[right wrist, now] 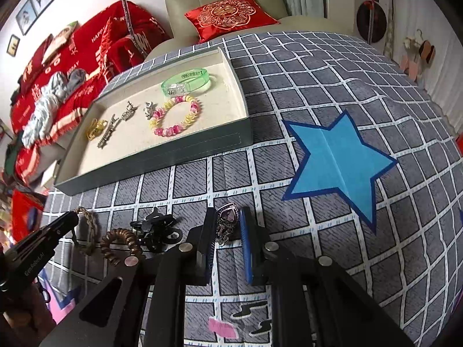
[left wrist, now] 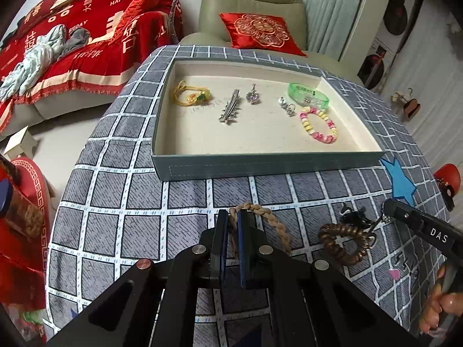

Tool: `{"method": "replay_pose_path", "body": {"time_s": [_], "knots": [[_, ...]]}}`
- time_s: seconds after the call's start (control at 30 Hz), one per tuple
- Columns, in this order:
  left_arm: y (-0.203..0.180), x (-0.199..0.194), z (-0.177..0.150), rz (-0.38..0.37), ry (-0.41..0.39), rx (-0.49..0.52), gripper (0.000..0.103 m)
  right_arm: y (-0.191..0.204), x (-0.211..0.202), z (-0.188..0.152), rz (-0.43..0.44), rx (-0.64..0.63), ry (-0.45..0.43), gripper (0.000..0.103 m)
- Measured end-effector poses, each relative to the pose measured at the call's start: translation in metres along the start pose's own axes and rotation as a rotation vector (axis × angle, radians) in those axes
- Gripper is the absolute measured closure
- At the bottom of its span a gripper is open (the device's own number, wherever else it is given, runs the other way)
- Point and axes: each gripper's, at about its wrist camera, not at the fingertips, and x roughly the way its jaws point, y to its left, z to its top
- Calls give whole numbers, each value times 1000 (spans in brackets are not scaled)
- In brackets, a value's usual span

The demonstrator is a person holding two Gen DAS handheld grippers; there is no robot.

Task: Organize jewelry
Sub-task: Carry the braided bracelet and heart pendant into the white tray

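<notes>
A grey-green jewelry tray (left wrist: 269, 167) (right wrist: 162, 156) with a cream lining holds a yellow cord bracelet (left wrist: 191, 95), a silver hair clip (left wrist: 230, 107), a purple pendant (left wrist: 253, 97), a silver charm (left wrist: 288, 107), a green bangle (left wrist: 308, 94) (right wrist: 185, 82) and a pink-yellow bead bracelet (left wrist: 318, 124) (right wrist: 173, 115). My left gripper (left wrist: 233, 217) is closed on a braided tan rope bracelet (left wrist: 275, 222) on the tablecloth. My right gripper (right wrist: 227, 217) straddles a silver ring with a purple stone (right wrist: 227, 221), jaws still apart. A brown spiral hair tie (left wrist: 344, 243) (right wrist: 123, 241) and a black clip (left wrist: 354, 217) (right wrist: 156, 228) lie between them.
The round table wears a grey checked cloth (left wrist: 130, 190). A blue paper star (right wrist: 338, 159) (left wrist: 400, 185) lies right of the tray. A green armchair with a red cushion (left wrist: 260, 31) stands behind the table, and a red-covered sofa (left wrist: 72, 43) stands to the left.
</notes>
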Motion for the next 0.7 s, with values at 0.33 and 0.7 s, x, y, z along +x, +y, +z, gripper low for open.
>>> {"method": "replay_pose_path", "body": {"time_s": [0.33,0.7], "knots": [[-1,-25,10,-52,-46,14,81,2,-26,10,57,4,-39,85],[-2,-43,51,-83,-118,34,81,16,-40,53,122,3,-85,85]]}}
